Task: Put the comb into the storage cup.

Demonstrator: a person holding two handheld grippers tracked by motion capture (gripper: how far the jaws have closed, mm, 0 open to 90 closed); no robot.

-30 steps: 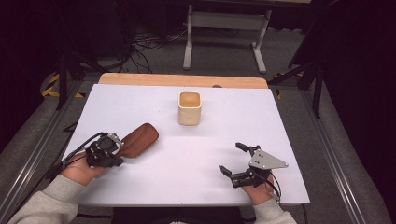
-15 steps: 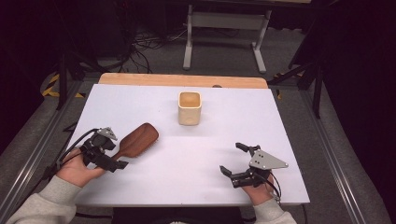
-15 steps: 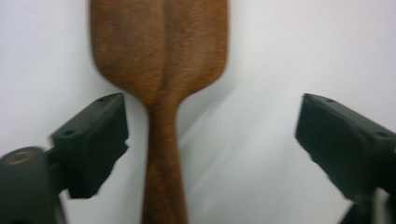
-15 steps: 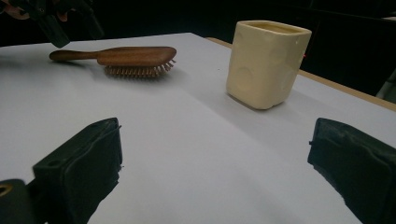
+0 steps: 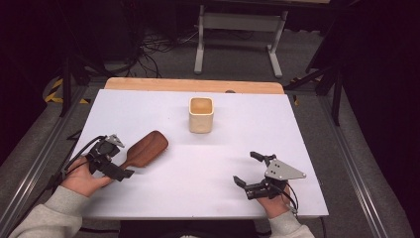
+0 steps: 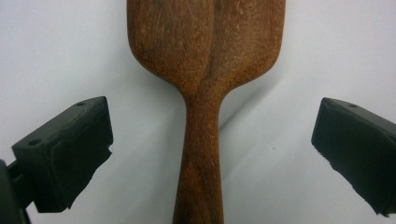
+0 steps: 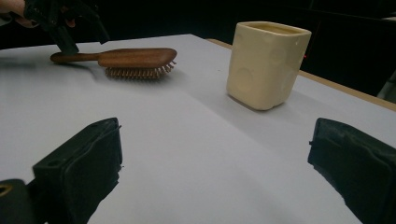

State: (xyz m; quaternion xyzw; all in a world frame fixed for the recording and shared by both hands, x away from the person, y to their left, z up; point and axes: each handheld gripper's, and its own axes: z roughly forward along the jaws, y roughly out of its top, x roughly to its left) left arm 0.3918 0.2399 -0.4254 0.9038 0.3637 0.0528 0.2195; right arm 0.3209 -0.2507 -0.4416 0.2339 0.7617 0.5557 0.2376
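With the left tongs (image 6: 212,154) spread astride the handle of the wooden hairbrush (image 5: 144,149) at the frame's lower left, bristles down on the bench (image 5: 208,163), an off-centre squeeze could twist it loose, while the right tongs (image 5: 247,172) rest spread and empty lower right.

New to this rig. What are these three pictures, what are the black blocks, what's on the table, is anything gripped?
No robot here: a person holds a two-jaw gripper in each hand. The high view looks down on the white table; the other two pictures come from cameras riding on the grippers, and the black blocks are each gripper's own jaws. On the table lie a wooden hairbrush, bristles down, and a cream square cup. The left gripper has its jaws open on either side of the brush handle, not touching it. The right gripper is open, holding nothing.
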